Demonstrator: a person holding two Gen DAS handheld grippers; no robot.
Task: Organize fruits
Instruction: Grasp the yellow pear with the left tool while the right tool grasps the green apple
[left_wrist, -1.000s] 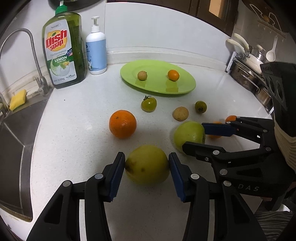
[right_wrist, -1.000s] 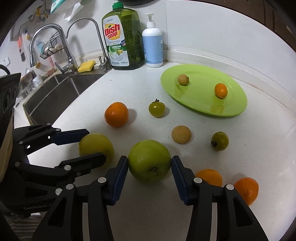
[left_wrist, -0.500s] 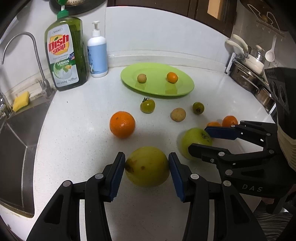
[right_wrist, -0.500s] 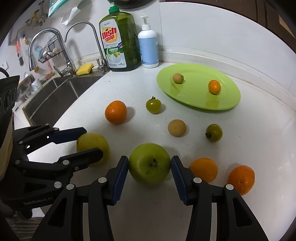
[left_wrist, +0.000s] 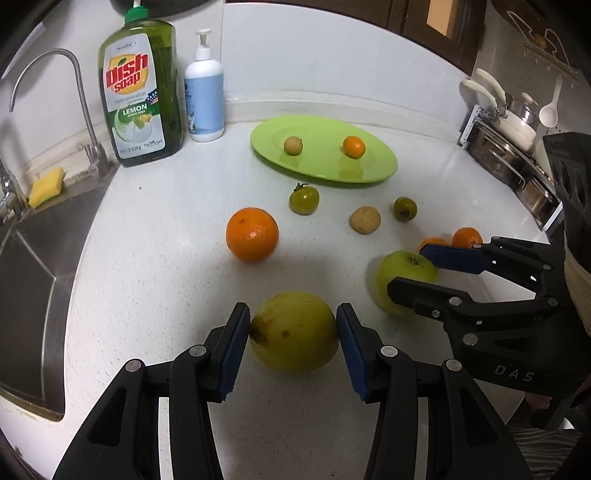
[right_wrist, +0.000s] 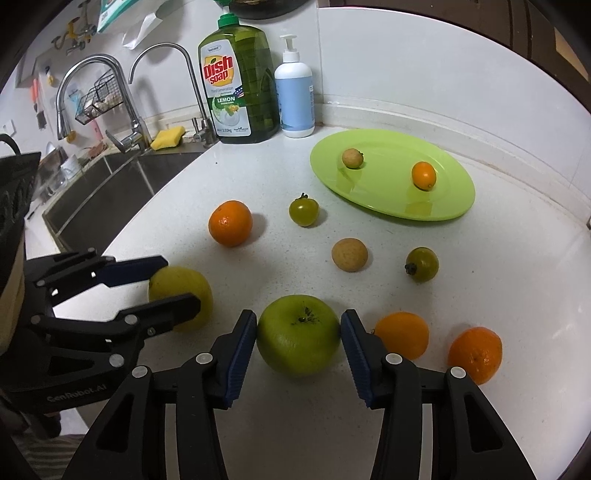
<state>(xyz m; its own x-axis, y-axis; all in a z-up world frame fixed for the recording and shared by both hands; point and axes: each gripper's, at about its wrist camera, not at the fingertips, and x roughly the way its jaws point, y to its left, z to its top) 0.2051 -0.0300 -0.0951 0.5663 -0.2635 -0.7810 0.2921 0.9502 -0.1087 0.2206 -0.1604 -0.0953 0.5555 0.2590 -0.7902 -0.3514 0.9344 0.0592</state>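
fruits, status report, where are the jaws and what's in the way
Left gripper jaws shut on yellow fruit. Right gripper jaws shut on green apple. Green plate holds two small fruits. Orange and small fruits lie between grippers and plate.

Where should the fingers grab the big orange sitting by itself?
Probably around its widest middle. The big orange is round and sits apart from the green tomato, with bare counter on both sides, so the fingers could come from above, one per side.
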